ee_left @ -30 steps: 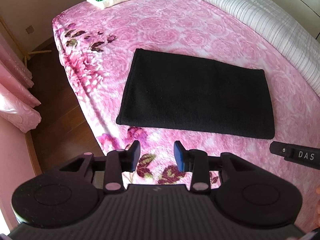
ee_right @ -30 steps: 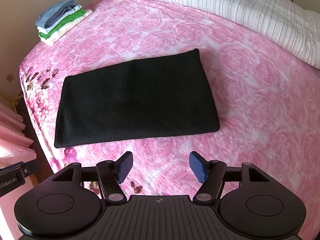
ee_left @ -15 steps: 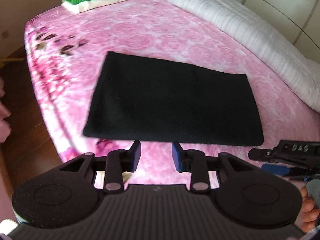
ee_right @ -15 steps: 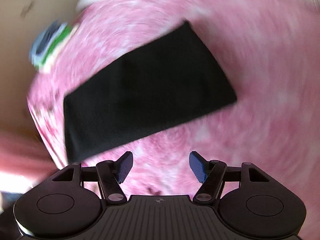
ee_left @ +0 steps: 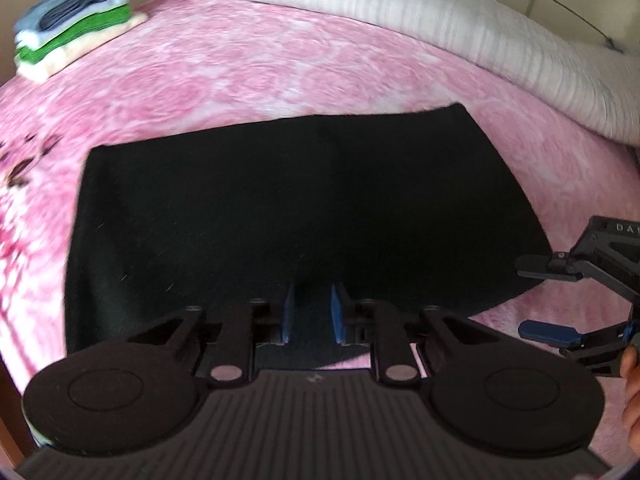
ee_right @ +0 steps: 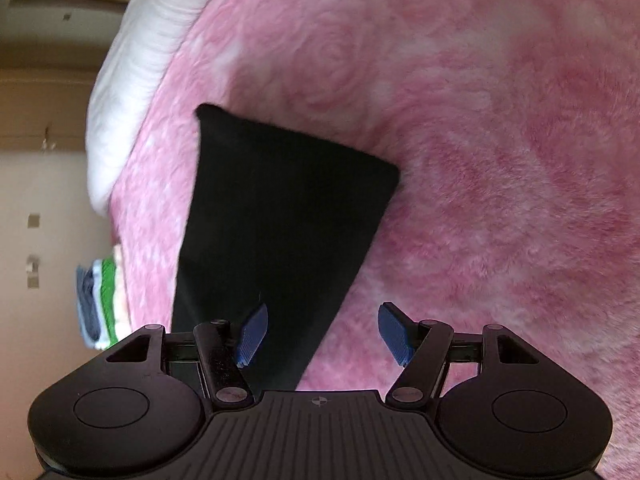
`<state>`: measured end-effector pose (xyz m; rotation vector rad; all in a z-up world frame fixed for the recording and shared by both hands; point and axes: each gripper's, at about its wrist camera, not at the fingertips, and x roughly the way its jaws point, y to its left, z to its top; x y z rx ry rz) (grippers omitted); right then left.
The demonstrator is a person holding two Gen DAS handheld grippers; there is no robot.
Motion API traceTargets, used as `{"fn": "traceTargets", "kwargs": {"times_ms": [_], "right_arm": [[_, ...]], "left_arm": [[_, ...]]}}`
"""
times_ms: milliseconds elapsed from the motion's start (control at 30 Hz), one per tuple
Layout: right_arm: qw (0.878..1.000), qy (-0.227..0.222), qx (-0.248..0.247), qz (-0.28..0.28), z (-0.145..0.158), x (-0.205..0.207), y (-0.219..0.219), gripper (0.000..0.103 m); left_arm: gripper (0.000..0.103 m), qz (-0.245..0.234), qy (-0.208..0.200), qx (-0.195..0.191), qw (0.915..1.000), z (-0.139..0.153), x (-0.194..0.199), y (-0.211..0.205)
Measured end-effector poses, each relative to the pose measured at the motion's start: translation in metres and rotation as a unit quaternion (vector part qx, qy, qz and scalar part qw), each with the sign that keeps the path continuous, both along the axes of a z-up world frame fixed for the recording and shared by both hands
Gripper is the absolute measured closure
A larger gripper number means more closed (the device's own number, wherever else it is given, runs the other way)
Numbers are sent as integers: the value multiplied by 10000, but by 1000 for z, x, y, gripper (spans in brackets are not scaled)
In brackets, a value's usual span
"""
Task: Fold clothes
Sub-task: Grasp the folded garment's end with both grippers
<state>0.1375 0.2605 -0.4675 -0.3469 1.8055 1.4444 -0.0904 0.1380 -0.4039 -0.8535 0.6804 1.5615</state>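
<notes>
The left gripper (ee_left: pixel 311 312) hangs low over the near edge of the black cloth (ee_left: pixel 304 208); its jaws have just been closing to a narrow gap, with nothing pinched that I can see. The right gripper (ee_right: pixel 322 330) stands wide apart, straddling the cloth's (ee_right: pixel 280 232) right end. The cloth lies folded flat on the pink bedspread (ee_left: pixel 248 76). Both grippers have dropped closer than a second ago, the right one rolled. Farther off sit a folded stack (ee_left: pixel 72 44) and a white quilt (ee_left: pixel 400 12).

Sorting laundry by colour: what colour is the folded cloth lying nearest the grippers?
Black cloth, plain, clearest in the left wrist view.
</notes>
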Motion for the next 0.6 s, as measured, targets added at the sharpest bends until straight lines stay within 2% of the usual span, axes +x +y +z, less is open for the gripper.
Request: {"fn": "traceTargets", "kwargs": {"times_ms": [167,300,500,600], "right_arm": [[9999,20,33,-148,-10,1,3,37],[9996,62,111,-246,-11,3,8,37],[9979,-20,609,-227,-14,0,13,38],[9949,122,966,-270,-24,1,15,43]], "left_arm": [[87,-414,293,-165,9986,-24,5,11],[88,-671,545,-164,9961,-30,12,11],[88,-732,448,-211,9961,-32,13,11],[88,-791,441,-178,9957,-32,14,8]]}}
